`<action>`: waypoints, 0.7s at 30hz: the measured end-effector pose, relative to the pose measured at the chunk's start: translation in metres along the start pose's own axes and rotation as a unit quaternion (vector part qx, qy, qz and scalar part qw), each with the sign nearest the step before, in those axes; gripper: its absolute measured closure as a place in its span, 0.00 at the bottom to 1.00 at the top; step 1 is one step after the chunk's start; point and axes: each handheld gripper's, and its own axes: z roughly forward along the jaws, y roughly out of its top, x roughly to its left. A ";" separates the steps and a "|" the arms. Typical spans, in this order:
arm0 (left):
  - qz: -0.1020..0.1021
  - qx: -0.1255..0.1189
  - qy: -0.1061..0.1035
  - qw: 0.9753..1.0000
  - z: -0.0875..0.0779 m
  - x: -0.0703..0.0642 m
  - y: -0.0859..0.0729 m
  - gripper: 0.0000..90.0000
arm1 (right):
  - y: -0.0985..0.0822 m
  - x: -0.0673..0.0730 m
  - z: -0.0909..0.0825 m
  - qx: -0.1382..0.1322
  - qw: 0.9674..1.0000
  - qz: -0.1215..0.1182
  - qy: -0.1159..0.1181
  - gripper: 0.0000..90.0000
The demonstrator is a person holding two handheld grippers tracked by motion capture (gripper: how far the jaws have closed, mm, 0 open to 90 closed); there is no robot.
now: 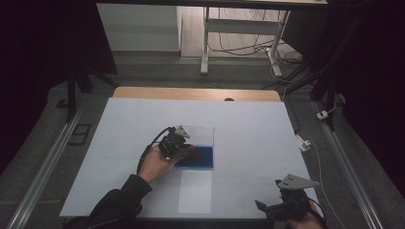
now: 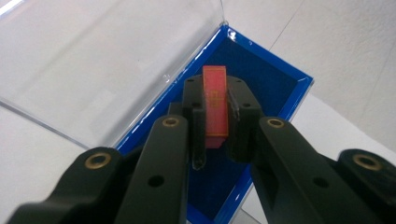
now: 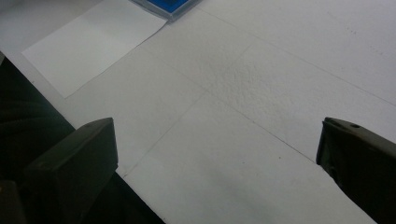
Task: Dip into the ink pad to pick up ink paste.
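Observation:
A blue-lined box (image 1: 199, 158) with a clear lid (image 1: 200, 135) swung open behind it sits mid-table. My left gripper (image 1: 187, 150) hovers over the box's left part, shut on a small red card-like piece (image 2: 215, 105) with gold print, held upright above the blue lining (image 2: 261, 79). The clear lid (image 2: 98, 60) lies flat to the left in the left gripper view. My right gripper (image 1: 270, 206) rests near the table's front right edge, jaws wide apart with nothing between them. A corner of the blue box (image 3: 170, 7) shows at the top of the right gripper view.
A white sheet of paper (image 1: 195, 192) lies in front of the box, also seen as the paper (image 3: 91, 44) in the right gripper view. The white table cover (image 1: 253, 138) ends close to the right gripper. Cables and desk legs stand beyond the far edge.

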 end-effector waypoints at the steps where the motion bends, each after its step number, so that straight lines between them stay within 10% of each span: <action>1: 0.000 0.002 0.001 1.000 0.001 0.000 0.000 0.89 | 0.000 0.000 0.000 0.000 1.000 0.000 0.000 0.00; 21: -0.021 0.010 0.003 1.000 0.007 0.001 -0.003 0.89 | 0.001 0.000 0.001 0.007 1.000 -0.002 -0.001 0.00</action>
